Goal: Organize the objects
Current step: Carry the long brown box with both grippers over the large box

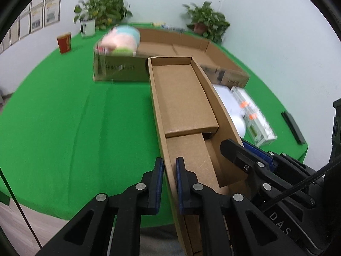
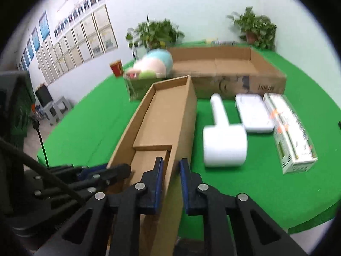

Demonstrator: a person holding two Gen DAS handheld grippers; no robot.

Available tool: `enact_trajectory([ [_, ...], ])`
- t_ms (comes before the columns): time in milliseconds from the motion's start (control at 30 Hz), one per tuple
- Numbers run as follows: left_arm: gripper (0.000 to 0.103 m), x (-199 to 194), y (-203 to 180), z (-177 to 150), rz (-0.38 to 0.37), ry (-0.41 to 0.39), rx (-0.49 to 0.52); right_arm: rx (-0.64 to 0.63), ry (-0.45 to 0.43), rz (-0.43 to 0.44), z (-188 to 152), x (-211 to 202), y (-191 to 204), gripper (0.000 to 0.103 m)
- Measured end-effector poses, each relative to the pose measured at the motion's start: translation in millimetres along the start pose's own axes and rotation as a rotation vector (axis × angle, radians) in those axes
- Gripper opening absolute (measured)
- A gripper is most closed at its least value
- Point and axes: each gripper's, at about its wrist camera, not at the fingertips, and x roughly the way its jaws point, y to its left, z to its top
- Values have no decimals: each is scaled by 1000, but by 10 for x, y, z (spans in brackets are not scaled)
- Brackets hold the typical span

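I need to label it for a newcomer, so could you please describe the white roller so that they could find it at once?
On the green table, look in front of the big open carton, just right of the narrow box held by both grippers. The white roller lies there: a fat cylinder with a stubby handle, the only round item beside the flat white case.

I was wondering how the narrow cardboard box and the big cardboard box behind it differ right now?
The narrow box is slim, with both grippers gripping its side walls: left gripper, right gripper. The big box is wide and sits ungripped on the green table. The narrow box holds only cardboard inserts; the big box holds a plush toy. Both are open-topped brown cardboard.
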Motion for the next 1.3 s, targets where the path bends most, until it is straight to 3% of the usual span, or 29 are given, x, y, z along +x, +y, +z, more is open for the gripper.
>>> enact_trajectory([
  [200, 8, -282, -202, 386, 33, -134, 57, -2, -120, 7, 368, -149, -31, 14],
  [533, 8, -493, -450, 1181, 7, -270, 121, -28, -244, -30, 1081, -147, -169, 13],
  [1033, 8, -486, -406, 2315, 0, -338, 143, -66, -285, -60, 1802, 130, -212, 13],
  [1300, 8, -245, -229, 2877, 37, -301, 132, -67, -256, -23, 2172, 467, -229, 13],
])
